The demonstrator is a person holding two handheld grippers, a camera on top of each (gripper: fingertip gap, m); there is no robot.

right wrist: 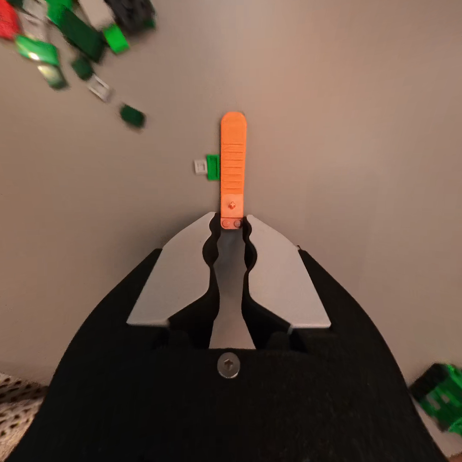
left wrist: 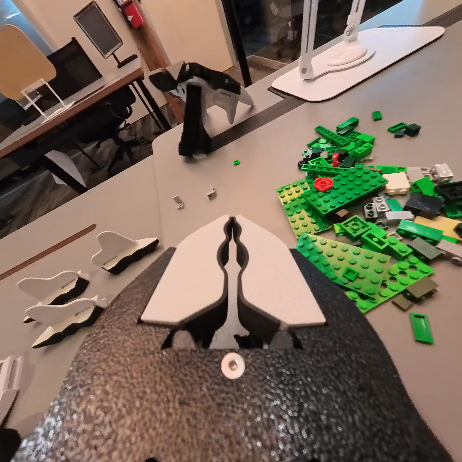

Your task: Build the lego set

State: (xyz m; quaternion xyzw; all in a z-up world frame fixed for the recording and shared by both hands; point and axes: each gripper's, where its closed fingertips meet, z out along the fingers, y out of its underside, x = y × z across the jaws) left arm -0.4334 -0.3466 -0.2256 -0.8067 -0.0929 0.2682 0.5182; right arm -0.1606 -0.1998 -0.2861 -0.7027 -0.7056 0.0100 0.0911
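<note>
My left gripper (left wrist: 232, 219) is shut and empty, over the grey table (left wrist: 225, 175), left of a pile of loose Lego. The pile has a large green plate (left wrist: 345, 195) with a red round piece (left wrist: 323, 184) on it, lime-green plates (left wrist: 345, 270), and green, grey, black and white bricks. Two small grey bracket pieces (left wrist: 178, 201) lie just ahead of the fingers. My right gripper (right wrist: 231, 220) is shut on the studded end of an orange brick separator (right wrist: 233, 160) that points forward over the table. A small green tile (right wrist: 213, 167) and a small white piece (right wrist: 200, 167) lie beside it.
Another gripper on a black stand (left wrist: 200, 95) stands at the table's far edge. Spare gripper fingers (left wrist: 120, 252) lie at the left. A white monitor stand (left wrist: 350, 62) is at the back right. Blurred green bricks (right wrist: 75, 35) show upper left in the right wrist view, and a green piece (right wrist: 440, 400) lower right. One gripper's finger ends stand about 30 centimetres off the other's. My left gripper is the nearer one to the large green plate (left wrist: 345, 195): about 10 centimetres, against 20 centimetres.
</note>
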